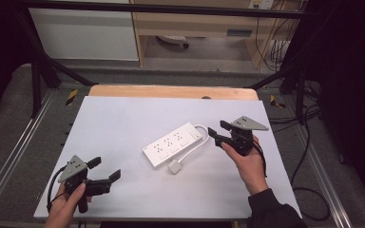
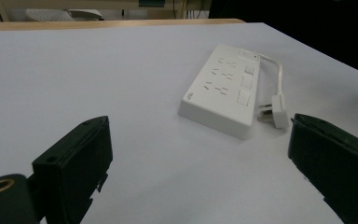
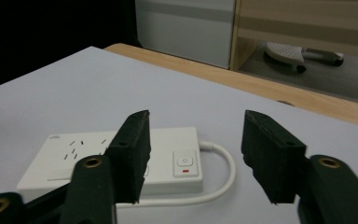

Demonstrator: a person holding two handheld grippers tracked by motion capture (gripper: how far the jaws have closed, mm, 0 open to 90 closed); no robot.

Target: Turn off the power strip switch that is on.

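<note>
the right claw [image 1: 217, 131] was held just beside the power strip [image 1: 174, 143], jaws apart and empty; the left claw [image 1: 105, 169] was held wide apart, well away.

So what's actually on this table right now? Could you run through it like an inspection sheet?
Surface: white sheet over a wooden table.
Job's things: white power strip lying flat mid-table, its short cord looped round to the plug resting beside it.
Clutter: nothing seen.
Grippers: left gripper open, empty, near corner; right gripper open, empty, by the strip's switch end.
Cables: black leads on the floor at right.
Surroundings: metal frame, wooden shelving behind.
</note>
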